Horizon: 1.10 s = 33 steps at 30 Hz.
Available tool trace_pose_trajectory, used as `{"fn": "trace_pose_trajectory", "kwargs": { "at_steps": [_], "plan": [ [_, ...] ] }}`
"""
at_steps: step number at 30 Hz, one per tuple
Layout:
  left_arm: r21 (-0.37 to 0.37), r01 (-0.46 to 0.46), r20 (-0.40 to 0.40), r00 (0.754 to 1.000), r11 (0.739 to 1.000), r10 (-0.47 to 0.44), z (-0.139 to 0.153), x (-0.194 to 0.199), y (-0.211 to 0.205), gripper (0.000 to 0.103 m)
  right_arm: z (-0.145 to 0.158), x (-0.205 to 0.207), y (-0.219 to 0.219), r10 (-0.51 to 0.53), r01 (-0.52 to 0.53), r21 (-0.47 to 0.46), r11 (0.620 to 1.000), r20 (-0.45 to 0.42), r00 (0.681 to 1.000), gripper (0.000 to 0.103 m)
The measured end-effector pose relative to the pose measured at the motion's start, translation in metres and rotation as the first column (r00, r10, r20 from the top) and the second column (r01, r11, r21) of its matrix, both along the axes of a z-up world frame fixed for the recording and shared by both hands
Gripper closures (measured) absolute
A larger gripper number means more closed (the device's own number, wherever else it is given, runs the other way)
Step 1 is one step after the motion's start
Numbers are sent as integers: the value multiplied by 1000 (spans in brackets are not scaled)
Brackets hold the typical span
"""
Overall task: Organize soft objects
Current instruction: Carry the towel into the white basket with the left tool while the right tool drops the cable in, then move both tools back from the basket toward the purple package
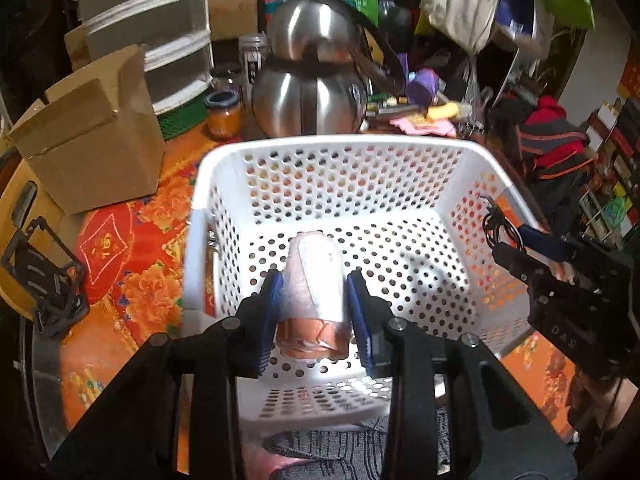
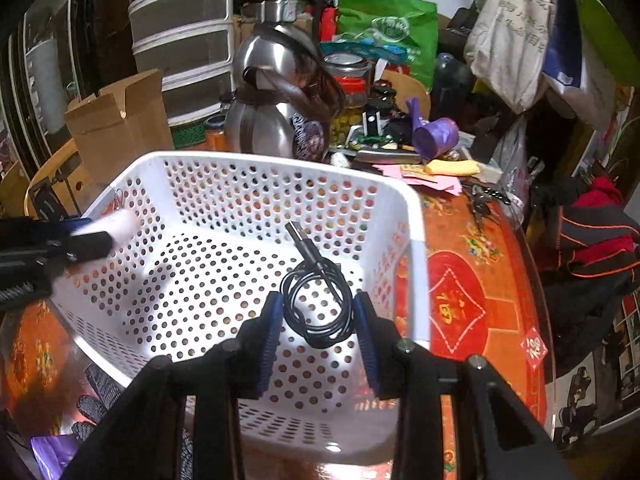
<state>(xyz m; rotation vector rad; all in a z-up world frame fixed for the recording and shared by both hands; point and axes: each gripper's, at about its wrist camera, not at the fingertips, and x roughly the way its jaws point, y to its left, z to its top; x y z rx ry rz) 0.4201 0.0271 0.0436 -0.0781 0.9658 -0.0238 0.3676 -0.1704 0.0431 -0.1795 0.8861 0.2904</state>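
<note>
Left gripper [image 1: 314, 312] clamped across a pale rolled soft bundle [image 1: 314, 280], blue pads pressing its two sides, copper-toned band wrapped round the near end; bundle held over the white perforated basket [image 1: 332, 148], roughly centre of the left wrist view, tip pointing toward 12 o'clock. Probably light and squashy, sides giving a little under the pads, so mid-body pinch as now looks right; squeezing near the free tip likely to let it slump or unroll. Right gripper [image 2: 318, 320] pinching a coiled black cable [image 2: 318, 304], loop caught between the pads, plug end sticking up toward 11 o'clock, also over the basket interior, toward its 3 o'clock wall. Cable light, springy, smooth-jacketed, likely to uncoil or slip if held by one strand only; best taken across the whole coil. Basket bottom bare in both views, nothing lying in it yet. Steel kettle [image 1: 310, 96] behind the basket at 12 o'clock, cardboard box [image 1: 92, 148] at 10 o'clock, both on the red-orange floral tablecloth [image 1: 132, 264]. Knit glove [image 2: 98, 396] at 7 o'clock beside the basket, in the right wrist view, still outside.
</note>
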Motion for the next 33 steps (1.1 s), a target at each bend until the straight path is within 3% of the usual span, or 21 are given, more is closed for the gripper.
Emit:
{"fn": "trace_pose_trajectory", "kwargs": {
  "at_steps": [7, 9, 10, 14, 15, 17, 22, 26, 30, 33],
  "plan": [
    [0, 8, -29, 1000, 1000, -8, -19, 10, -11, 72, -17, 9, 17, 34, -37, -58, 998, -59, 998, 68],
    [-16, 11, -12, 1000, 1000, -11, -19, 9, -10, 69, -22, 10, 18, 30, -35, -76, 997, -62, 998, 67],
    [-24, 15, -6, 1000, 1000, -15, -17, 8, -9, 62, -23, 11, 17, 28, -32, -70, 997, -65, 998, 67],
    [-33, 8, 43, 999, 999, -7, -4, -4, -4, 42, -14, 8, 15, 22, -23, -31, 999, -40, 999, 27],
    [-35, 6, 60, 998, 999, -4, 1, -7, -2, 39, -9, 6, 13, 27, -27, -17, 999, -26, 999, 24],
    [-31, -1, 80, 997, 1000, 3, 8, -12, 0, 30, -1, 1, 12, 28, -28, -6, 1000, 0, 1000, 24],
    [-15, 8, 120, 993, 1000, -6, 22, -25, 3, 22, 13, -1, 6, 11, -11, 11, 1000, 26, 1000, 22],
    [-35, 30, 149, 988, 999, -24, 31, -43, 6, 21, 21, -9, -1, 5, -7, 40, 999, 43, 999, 18],
    [15, 9, 212, 977, 1000, -12, 43, -98, 10, 21, 32, -37, -17, -8, 0, 122, 992, 66, 998, 18],
    [43, 11, 265, 964, 999, -22, 42, -155, 19, 17, 37, -81, -34, -35, 16, 170, 985, 107, 994, 18]
  ]
}}
